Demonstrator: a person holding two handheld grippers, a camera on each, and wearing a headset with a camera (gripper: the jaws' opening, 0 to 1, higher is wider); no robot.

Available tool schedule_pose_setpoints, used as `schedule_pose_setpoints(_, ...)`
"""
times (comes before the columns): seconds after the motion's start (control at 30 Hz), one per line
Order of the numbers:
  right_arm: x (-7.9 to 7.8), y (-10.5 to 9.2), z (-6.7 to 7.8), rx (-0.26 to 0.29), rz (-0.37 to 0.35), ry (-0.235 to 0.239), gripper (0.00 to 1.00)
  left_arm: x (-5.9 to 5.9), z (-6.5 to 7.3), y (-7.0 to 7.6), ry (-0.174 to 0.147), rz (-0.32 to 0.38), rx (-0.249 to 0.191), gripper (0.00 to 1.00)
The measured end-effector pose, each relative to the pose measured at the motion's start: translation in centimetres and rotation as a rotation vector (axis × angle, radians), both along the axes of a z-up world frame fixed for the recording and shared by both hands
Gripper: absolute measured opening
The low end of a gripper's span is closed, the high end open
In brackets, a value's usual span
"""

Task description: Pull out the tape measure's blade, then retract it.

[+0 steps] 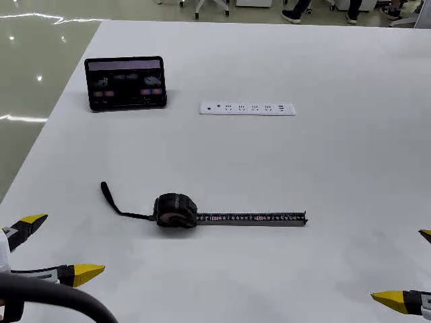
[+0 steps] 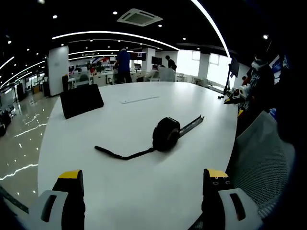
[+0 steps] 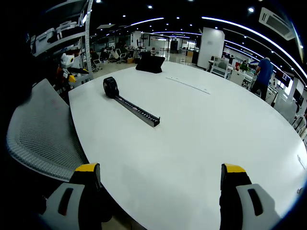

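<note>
- The tape measure [image 1: 176, 210] lies mid-table, its blade [image 1: 252, 218] already drawn out to the right, so retracting looks to be next: steady the body, then ease the blade back.
- The left gripper [image 1: 60, 245] and right gripper [image 1: 407, 267] both gape empty, nearer, well apart from it.

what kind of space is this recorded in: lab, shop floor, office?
Most likely an open-plan office. The work sits on a big white table. Beyond it are rows of desks and a person standing. Overhead are a ceiling air-conditioning vent and long strip lights.
</note>
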State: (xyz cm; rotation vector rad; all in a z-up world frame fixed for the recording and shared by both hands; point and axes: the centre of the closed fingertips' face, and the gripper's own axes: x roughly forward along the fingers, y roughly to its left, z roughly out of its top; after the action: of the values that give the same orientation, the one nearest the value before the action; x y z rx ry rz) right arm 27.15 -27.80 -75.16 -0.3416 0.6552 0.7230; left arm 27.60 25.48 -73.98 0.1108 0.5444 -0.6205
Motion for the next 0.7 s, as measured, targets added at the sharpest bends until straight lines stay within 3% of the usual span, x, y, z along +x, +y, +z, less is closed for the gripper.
schedule_pose_setpoints(0.3, 0.1, 0.4, 0.5, 0.012, 0.006, -0.013, 1.0, 0.2, 1.0, -0.2, -0.015, -0.004, -0.021, 1.0)
schedule_pose_setpoints(0.7, 0.5, 2.4, 0.6, 0.044, 0.02, -0.019, 1.0, 1.5, 1.6, -1.2, -0.026, -0.008, -0.05, 1.0)
